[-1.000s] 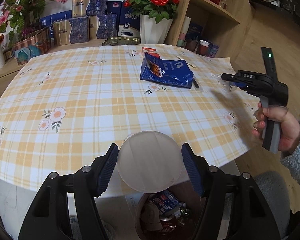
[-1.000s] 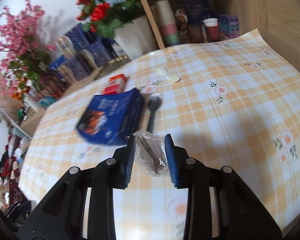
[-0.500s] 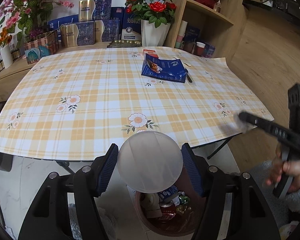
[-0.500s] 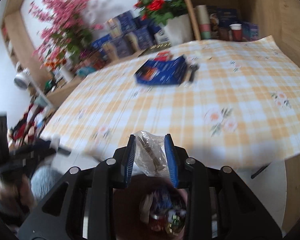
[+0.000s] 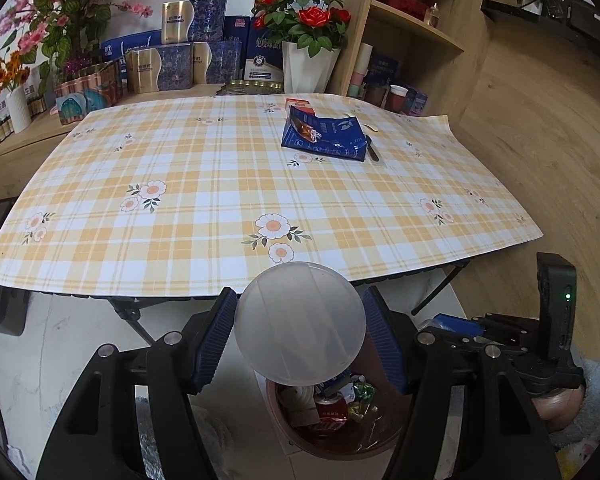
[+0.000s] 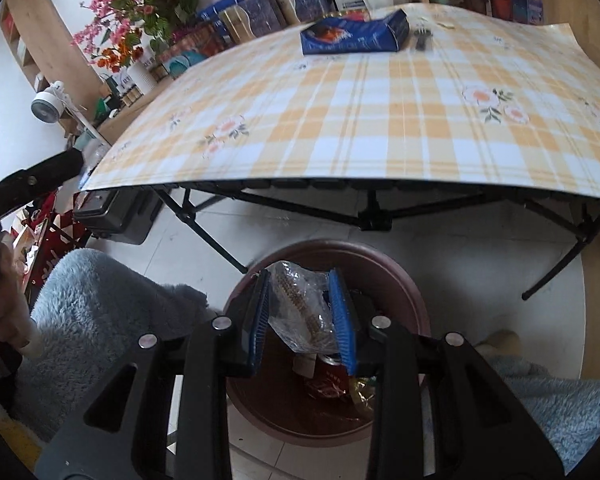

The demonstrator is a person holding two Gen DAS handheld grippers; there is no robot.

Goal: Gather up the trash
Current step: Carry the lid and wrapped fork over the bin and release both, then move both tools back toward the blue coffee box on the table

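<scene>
From the left wrist, the left gripper (image 5: 300,342) has backed off the table (image 5: 220,184) edge and holds a frosted round lid (image 5: 300,324) between its fingers above the brown trash bin (image 5: 296,436) on the floor. A blue packet (image 5: 324,134) and a black utensil (image 5: 372,150) remain on the table.

From the right wrist, the right gripper (image 6: 302,316), which a second ago was over the tabletop, now hangs above the trash bin (image 6: 404,280), fingers clamped on a clear plastic wrapper (image 6: 304,312). With the wrapper above the bin's mouth, letting it go looks like the next step.
</scene>
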